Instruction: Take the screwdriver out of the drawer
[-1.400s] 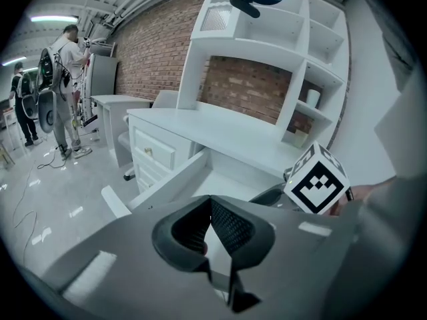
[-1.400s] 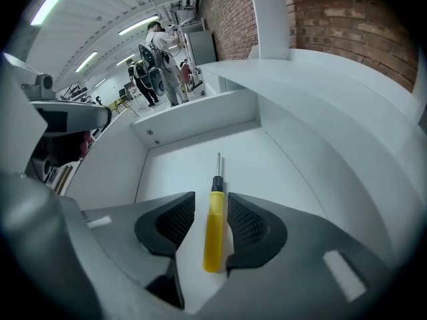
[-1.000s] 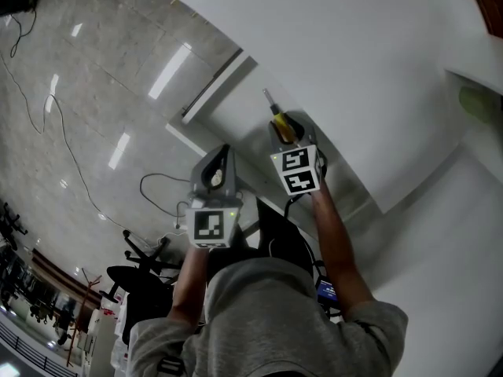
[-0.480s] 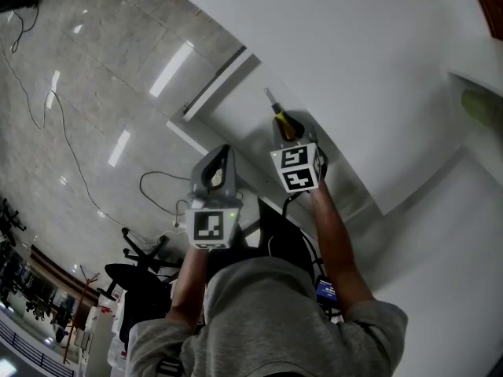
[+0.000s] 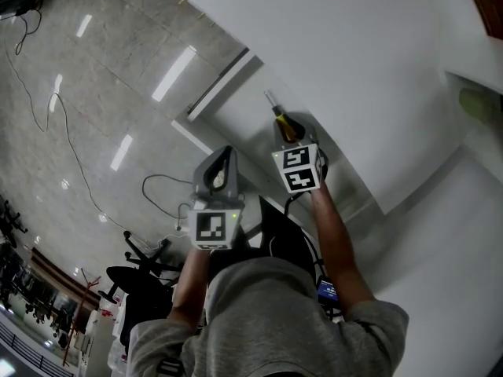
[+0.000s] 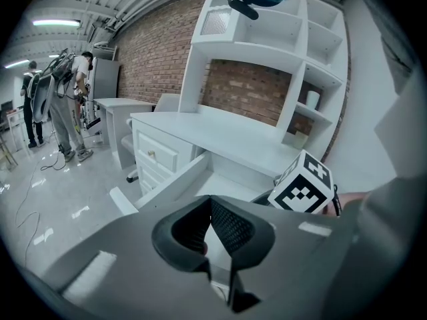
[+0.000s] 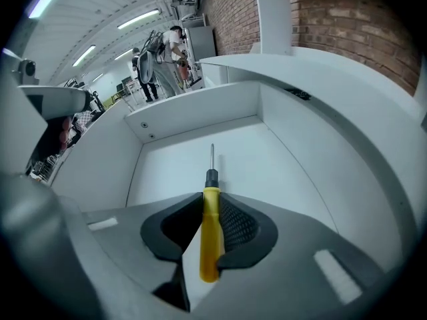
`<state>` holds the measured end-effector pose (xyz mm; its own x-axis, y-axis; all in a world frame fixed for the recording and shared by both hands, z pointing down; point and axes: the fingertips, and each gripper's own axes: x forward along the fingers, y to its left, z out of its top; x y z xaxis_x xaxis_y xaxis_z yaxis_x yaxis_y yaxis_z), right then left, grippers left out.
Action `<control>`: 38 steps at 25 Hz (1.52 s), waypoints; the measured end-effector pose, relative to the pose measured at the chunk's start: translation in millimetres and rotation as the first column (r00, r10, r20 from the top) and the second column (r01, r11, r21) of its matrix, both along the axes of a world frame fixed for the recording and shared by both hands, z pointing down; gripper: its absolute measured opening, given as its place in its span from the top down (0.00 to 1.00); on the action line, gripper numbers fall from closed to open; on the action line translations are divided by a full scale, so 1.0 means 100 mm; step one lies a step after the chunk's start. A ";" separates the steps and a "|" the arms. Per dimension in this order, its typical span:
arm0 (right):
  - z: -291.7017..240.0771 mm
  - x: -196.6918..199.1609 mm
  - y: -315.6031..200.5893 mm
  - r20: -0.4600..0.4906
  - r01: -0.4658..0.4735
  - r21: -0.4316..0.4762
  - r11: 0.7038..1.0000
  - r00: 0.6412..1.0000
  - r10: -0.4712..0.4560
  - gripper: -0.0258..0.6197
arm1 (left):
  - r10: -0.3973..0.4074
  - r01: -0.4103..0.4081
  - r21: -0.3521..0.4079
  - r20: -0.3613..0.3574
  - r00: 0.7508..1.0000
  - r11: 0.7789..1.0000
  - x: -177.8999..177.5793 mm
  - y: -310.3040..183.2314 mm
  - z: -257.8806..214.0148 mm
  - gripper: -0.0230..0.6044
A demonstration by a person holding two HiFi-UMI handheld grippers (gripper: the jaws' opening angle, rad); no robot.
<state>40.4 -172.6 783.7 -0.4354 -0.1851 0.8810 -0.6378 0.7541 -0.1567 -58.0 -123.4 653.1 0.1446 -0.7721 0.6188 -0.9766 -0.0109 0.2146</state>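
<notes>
Open drawer under white desk. Screwdriver lies on drawer floor, right of centre, metal tip pointing to the far end, same spot as a second ago. Right gripper tilts down over it; jaws closing, pads now on either side of the yellow handle and touching it. Neither hand has shifted noticeably. Left gripper hangs just left and nearer, tips pressed together, nothing between them.

Drawer stands open above; the desktop edge crowds 1 side.
</notes>
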 end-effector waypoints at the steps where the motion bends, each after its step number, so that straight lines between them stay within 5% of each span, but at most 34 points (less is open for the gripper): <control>1: -0.01 0.00 0.01 0.000 -0.001 0.000 1.000 1.000 0.001 0.84 | 0.003 -0.003 0.004 0.001 1.000 1.000 0.00 0.00 -0.01 0.94; 23: -1.22 0.01 0.03 0.096 -0.073 0.152 0.986 0.994 0.058 0.84 | 0.038 -0.050 0.158 0.082 0.996 0.986 -0.06 0.09 -1.01 0.94; 38: -2.40 0.11 0.26 0.181 -0.152 0.311 0.938 0.978 0.099 0.84 | 0.091 -0.122 0.285 0.121 0.989 0.951 0.06 0.38 -1.89 0.94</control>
